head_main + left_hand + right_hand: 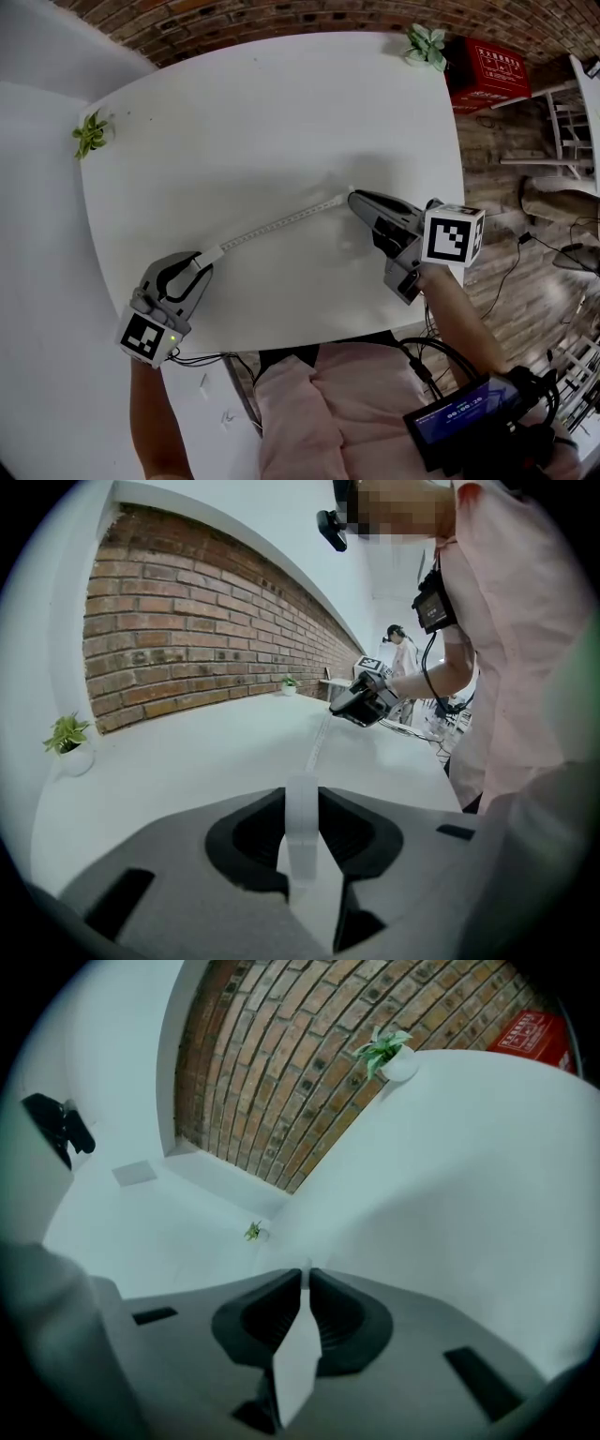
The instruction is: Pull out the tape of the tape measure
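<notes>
The tape (281, 223) is drawn out in a straight, pale strip that runs diagonally over the white table (234, 112), from lower left to upper right in the head view. At its lower left end sits the tape measure's case (212, 251), a slim white body held upright between the jaws of the left gripper (200, 263); the left gripper view shows those jaws narrowed onto its two flat sides. The far end of the tape is at the tips of the right gripper (354, 195), whose jaws stand almost together, pinching that thin end with only a sliver of a gap between them. Whether the strip touches the tabletop or hangs just above it cannot be told. Both grippers sit over the near half of the table, well apart. A small potted plant (91, 134) stands at the table's far left corner and a second plant (427, 42) at the far right corner, beside a red box (487, 70) on the floor. A brick wall (206, 621) lies beyond the table
</notes>
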`<action>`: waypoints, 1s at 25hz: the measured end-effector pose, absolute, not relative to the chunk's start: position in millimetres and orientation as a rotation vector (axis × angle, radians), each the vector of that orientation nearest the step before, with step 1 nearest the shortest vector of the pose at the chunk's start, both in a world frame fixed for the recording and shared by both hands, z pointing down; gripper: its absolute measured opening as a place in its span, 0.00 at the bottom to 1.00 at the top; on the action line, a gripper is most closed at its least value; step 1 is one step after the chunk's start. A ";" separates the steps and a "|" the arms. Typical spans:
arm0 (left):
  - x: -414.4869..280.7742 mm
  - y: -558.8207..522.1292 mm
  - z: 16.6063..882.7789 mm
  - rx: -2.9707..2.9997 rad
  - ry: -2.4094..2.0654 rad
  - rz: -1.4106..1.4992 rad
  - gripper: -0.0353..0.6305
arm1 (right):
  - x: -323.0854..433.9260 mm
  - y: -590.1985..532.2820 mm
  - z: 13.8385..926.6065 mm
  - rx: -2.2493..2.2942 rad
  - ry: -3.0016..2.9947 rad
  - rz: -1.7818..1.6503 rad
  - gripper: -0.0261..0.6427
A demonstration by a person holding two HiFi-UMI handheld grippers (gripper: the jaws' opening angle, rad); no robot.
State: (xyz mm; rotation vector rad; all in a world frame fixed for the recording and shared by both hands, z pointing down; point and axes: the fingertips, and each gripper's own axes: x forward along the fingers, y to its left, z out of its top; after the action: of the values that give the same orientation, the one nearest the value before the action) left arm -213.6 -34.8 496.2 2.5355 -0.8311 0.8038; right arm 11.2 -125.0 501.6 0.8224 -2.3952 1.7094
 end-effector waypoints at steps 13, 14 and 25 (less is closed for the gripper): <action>-218.9 -39.9 501.5 2.537 -0.821 0.778 0.21 | 11.1 -122.2 518.7 0.841 -2.328 1.729 0.09; -219.0 -39.9 501.9 2.538 -0.820 0.779 0.21 | 11.3 -122.2 519.5 0.845 -2.322 1.729 0.09; -220.4 -46.4 507.3 2.515 -0.819 0.769 0.21 | 15.5 -123.1 528.4 0.893 -2.241 1.767 0.09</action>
State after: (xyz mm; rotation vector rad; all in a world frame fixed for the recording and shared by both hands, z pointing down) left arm -220.4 -46.4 507.3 2.5152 -0.8191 0.7687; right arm 15.5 -123.1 528.4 0.8933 -2.2408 1.7671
